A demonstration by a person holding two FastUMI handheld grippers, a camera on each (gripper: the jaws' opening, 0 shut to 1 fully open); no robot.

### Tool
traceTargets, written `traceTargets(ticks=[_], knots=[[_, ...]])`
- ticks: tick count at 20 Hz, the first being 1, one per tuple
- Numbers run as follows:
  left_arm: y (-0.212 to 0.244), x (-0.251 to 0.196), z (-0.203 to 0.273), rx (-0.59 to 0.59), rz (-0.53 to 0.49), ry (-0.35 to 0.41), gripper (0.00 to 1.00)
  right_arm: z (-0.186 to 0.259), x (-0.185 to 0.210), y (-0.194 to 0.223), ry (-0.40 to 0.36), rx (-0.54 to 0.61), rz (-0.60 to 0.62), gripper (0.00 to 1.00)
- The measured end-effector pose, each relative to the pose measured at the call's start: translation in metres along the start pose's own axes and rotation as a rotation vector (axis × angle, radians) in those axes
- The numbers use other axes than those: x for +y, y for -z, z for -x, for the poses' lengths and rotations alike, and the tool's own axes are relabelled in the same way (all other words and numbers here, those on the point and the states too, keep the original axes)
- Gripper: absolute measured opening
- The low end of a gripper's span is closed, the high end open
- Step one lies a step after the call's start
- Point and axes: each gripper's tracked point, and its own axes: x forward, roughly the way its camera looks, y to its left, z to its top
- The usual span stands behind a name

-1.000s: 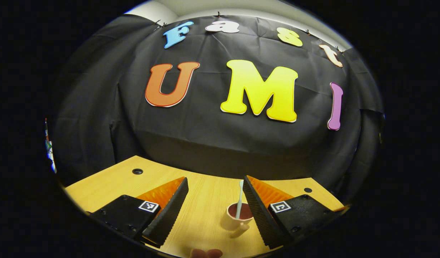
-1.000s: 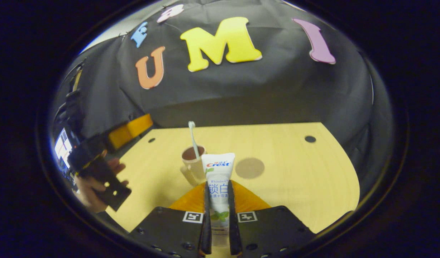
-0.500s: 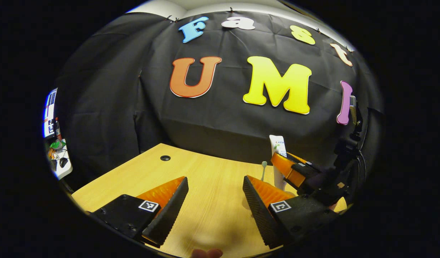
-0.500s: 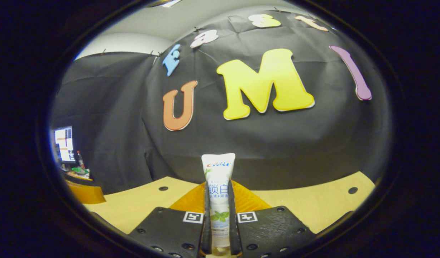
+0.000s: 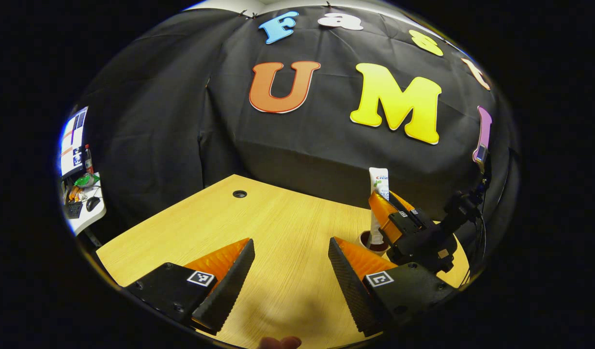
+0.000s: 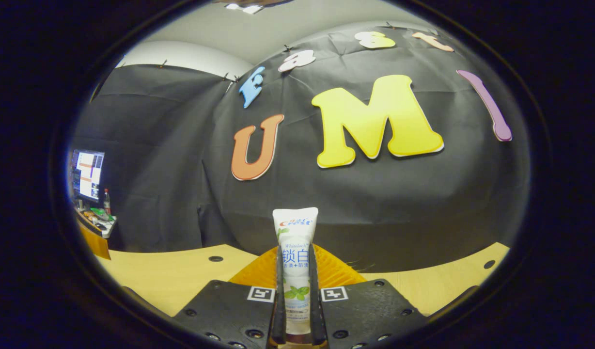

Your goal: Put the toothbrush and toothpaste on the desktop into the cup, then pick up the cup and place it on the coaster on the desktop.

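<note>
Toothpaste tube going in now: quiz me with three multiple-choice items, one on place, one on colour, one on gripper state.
1. Where is the toothpaste tube?
A. flat on the desk
B. upright above the cup
C. on the coaster

2. What colour is the desk?
A. light wood
B. white
C. grey

3. How is the left gripper?
A. shut on the tube
B. shut on nothing
C. open

Answers: 1 B, the right gripper holds it upright, its lower end at the cup. 2 A, wood grain shows. 3 C, desk shows between its fingers.
</note>
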Motion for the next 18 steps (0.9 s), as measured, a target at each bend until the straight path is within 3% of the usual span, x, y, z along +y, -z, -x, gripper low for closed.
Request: traceTargets(ticks=[3, 5, 6, 8, 9, 15, 18], knots=[[-0.001, -0.009, -0.002, -0.002, -0.014, 0.018, 0.97, -0.003, -0.008, 0.009, 0.012, 0.006, 0.001, 0.20], [0.000, -0.015, -0.004, 0.001, -0.022, 0.031, 0.97, 0.001, -0.012, 0.013, 0.026, 0.007, 0.002, 0.30], [0.001, -0.018, -0.005, 0.005, -0.024, 0.036, 0.97, 0.002, -0.016, 0.013, 0.043, 0.006, 0.014, 0.41], [0.001, -0.023, -0.007, 0.006, -0.026, 0.046, 0.97, 0.008, -0.020, 0.016, 0.053, 0.015, 0.026, 0.82], [-0.001, -0.026, -0.007, 0.003, -0.027, 0.051, 0.97, 0.010, -0.020, 0.015, 0.050, 0.023, 0.024, 0.88], [-0.012, -0.053, -0.012, -0.011, -0.014, 0.107, 0.97, 0.045, -0.030, -0.030, 0.068, 0.021, 0.017, 0.89], [-0.017, -0.078, -0.017, -0.002, -0.017, 0.183, 0.96, 0.076, -0.039, -0.062, 0.100, 0.052, 0.007, 0.92]])
